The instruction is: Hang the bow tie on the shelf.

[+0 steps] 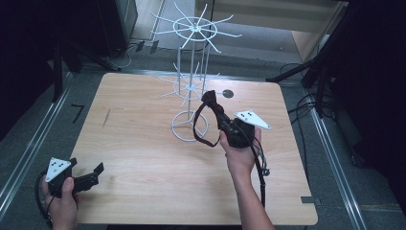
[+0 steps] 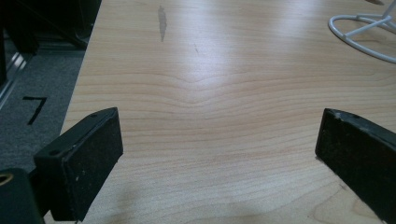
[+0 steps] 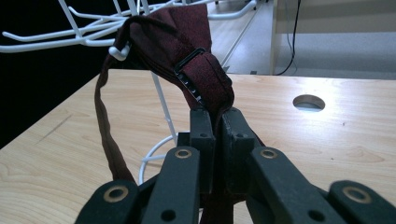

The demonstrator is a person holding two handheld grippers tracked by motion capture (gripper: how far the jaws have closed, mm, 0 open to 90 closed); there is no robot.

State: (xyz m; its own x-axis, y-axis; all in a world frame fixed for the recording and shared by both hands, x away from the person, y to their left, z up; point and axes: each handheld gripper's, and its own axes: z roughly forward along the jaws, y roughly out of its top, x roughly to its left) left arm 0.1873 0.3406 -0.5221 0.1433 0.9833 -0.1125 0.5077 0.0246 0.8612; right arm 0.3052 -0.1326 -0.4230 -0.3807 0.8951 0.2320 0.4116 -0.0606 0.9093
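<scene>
Near the middle of the wooden table [image 1: 143,143], we see our right gripper [image 1: 225,123] pinching a dark red bow tie [image 1: 209,99] by its strap, jaws clamped tight on the fabric. From the right gripper view, the bow tie [image 3: 177,42] rises at twelve o'clock from the closed jaws, its black buckle [image 3: 189,72] just above them, and one white arm tip [image 3: 119,51] of the wire rack touches the cloth at ten o'clock. A long loop of strap [image 3: 105,135] hangs down at nine o'clock.

On the high view, the white wire rack [image 1: 191,72] stands directly beyond the tie, at eleven o'clock from the right gripper, its spokes spreading on two tiers and its ring base [image 1: 189,127] resting on the table under the hanging loop. A round hole [image 1: 228,94] in the tabletop lies at one o'clock, just beside the tie.

Our left gripper [image 1: 91,176] rests at the table's near left corner, well apart, with jaws spread wide over bare wood [image 2: 210,116] and nothing between them. The rack base [image 2: 359,35] curves at two o'clock there.
</scene>
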